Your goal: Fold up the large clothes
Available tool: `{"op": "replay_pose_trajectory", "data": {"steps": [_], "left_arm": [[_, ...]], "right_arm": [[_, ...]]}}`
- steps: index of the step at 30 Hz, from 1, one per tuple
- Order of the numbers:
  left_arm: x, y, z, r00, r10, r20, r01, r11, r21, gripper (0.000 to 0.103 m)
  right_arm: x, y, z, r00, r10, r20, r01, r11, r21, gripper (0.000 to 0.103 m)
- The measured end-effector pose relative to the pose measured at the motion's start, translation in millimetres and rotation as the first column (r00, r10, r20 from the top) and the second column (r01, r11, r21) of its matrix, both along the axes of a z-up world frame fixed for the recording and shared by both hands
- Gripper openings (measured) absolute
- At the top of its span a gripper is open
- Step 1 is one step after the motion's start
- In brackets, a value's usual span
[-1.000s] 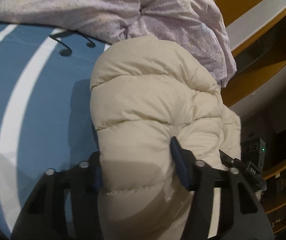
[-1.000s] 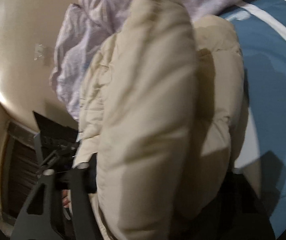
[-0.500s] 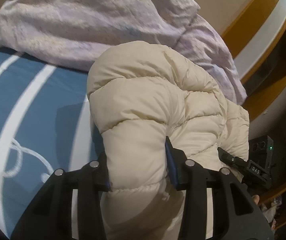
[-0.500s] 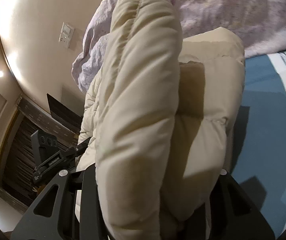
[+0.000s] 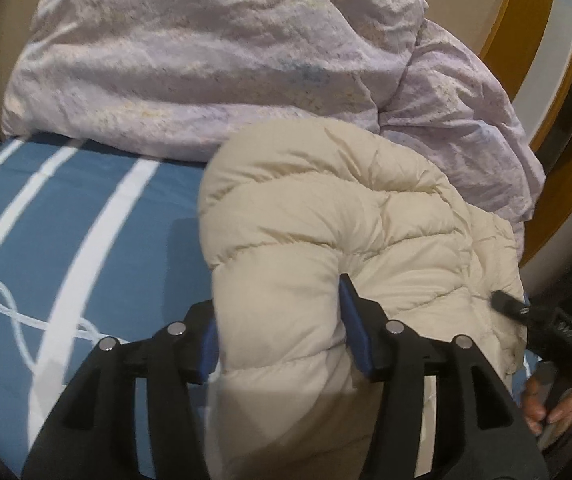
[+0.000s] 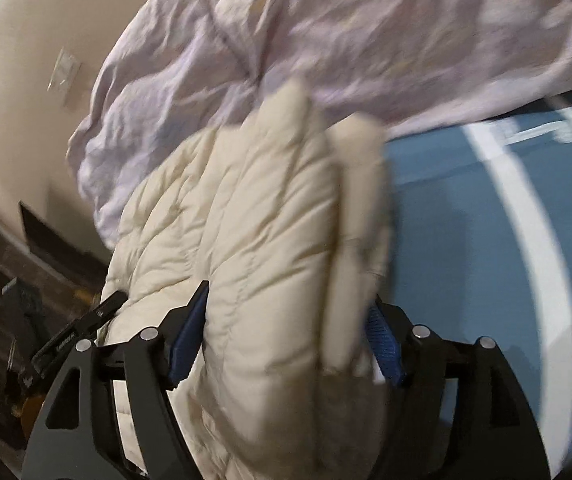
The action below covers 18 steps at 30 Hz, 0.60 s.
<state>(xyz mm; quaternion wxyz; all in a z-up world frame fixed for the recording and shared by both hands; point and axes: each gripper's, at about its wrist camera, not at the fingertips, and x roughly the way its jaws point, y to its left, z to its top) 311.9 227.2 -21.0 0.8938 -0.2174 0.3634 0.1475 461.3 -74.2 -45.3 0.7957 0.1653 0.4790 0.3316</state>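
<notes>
The cream quilted puffer jacket (image 5: 326, 248), clamped by left gripper (image 5: 282, 336) and right gripper (image 6: 286, 340), is now lowered toward 12 o'clock onto the blue white-striped bedsheet (image 5: 86, 220), fold nearly laid.

You are looking at a cream jacket (image 5: 326, 232), plain in colour, its quilted seams showing as faint darker lines. Behind it a pale lilac duvet (image 5: 214, 60) is showing tiny flecks of yellow and blue. Under both, a blue sheet (image 5: 86, 216) is carrying broad white stripes and a thin white looping line. Your left gripper (image 5: 280, 340) is showing black arms with blue pads (image 5: 356, 332); your right gripper (image 6: 286, 340) is showing the same black and blue. The wall (image 6: 26, 40) is glowing beige, and the frame (image 5: 526, 20) is showing amber wood.
</notes>
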Motion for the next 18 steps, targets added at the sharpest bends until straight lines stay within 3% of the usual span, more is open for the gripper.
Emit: {"op": "replay_pose_trajectory", "data": {"steps": [3, 6, 10, 14, 18], "left_arm": [[-6, 1, 8, 0.999, 0.033, 0.006, -0.033, 0.999, 0.028, 0.053], [-12, -4, 23, 0.998, 0.057, 0.025, -0.059, 0.994, 0.087, 0.053], [-10, -23, 43, 0.998, 0.044, 0.046, -0.051, 0.983, 0.178, 0.063], [0, -45, 48, 0.999, 0.025, 0.034, -0.033, 0.960, 0.278, 0.066], [15, -54, 43, 1.000, 0.024, 0.004, -0.025, 0.949, 0.314, 0.066]], "right_arm": [[-4, -18, 16, 0.993, -0.090, 0.072, 0.093, 0.995, -0.037, 0.073], [-7, -8, 29, 0.984, -0.115, 0.138, 0.123, 0.991, -0.047, 0.073], [-19, 19, 47, 0.974, -0.051, 0.221, 0.070, 0.994, -0.082, 0.071], [-32, 50, 49, 0.954, 0.028, 0.298, 0.020, 0.987, -0.159, 0.064], [-38, 67, 43, 0.939, 0.069, 0.337, -0.004, 0.982, -0.191, 0.061]]}}
